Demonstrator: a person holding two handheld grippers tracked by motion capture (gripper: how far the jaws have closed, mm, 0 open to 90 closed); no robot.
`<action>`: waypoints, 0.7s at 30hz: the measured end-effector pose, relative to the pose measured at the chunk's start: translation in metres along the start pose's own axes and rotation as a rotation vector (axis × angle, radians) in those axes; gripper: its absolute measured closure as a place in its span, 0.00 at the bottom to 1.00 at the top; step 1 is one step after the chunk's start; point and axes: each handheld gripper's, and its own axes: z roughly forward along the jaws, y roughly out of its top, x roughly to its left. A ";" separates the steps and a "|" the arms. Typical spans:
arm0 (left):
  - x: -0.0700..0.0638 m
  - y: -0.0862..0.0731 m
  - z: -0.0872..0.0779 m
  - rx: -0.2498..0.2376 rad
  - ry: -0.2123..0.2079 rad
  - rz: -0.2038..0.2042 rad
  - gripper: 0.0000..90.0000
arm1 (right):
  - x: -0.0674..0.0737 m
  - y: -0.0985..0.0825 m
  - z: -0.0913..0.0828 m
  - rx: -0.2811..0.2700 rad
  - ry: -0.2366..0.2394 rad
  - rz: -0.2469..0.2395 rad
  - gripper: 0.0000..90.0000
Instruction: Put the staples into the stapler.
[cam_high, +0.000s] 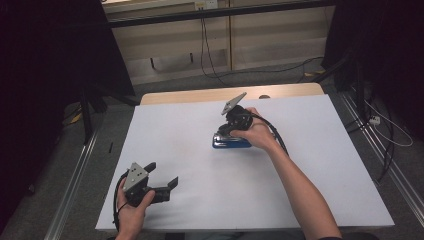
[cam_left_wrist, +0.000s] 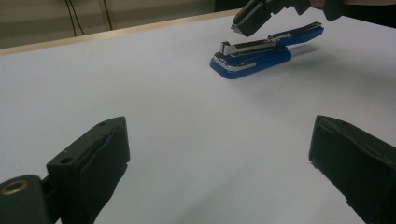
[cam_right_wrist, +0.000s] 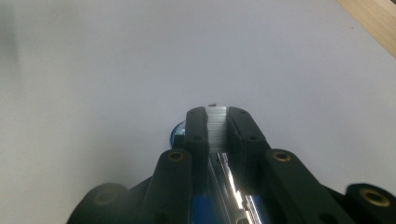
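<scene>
- Work surface: a white table (cam_high: 320, 190) with a light wooden strip along its far edge; grey floor and dark cables lie beyond it

- Stapler (cam_high: 231, 143): blue body with a bright metal magazine; it lies near the middle of the table, slightly toward the far side; in the left gripper view the stapler (cam_left_wrist: 254, 55) rests with its base flat on the white surface and its upper arm hinged up a little, the metal channel exposed

- Right gripper (cam_high: 226, 131): held in the person's right hand (cam_high: 257, 132), tilted down over the stapler; its grey three-cornered plate points up and away; a black cable trails back along the forearm

- Right gripper, jaw state: in the right gripper view the right gripper (cam_right_wrist: 217, 122) has its jaws drawn narrow around a strip of staples (cam_right_wrist: 216, 128), a pale ridged bar; the pads press on both sides of the strip; blue plastic and the shiny channel of the stapler (cam_right_wrist: 233, 191) show directly beneath the jaws

- Left gripper (cam_high: 162, 175): held in the left hand (cam_high: 131, 210) near the front left corner of the table, well apart from the stapler; it sits low over the surface

- Left gripper, jaw state: the left gripper (cam_left_wrist: 219, 154) has its jaws spread wide with nothing between them, only bare table; the stapler lies beyond them, to the upper right of that view
</scene>
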 end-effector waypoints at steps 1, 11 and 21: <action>0.000 0.000 0.000 -0.001 0.000 -0.004 0.06 | -0.001 0.000 0.000 0.004 -0.001 -0.006 0.88; 0.000 0.000 0.000 0.001 -0.004 0.000 0.06 | -0.008 -0.001 0.002 0.000 0.009 -0.023 0.88; 0.000 0.000 0.000 0.008 -0.013 0.008 0.06 | -0.011 -0.004 0.005 0.014 0.051 -0.051 0.88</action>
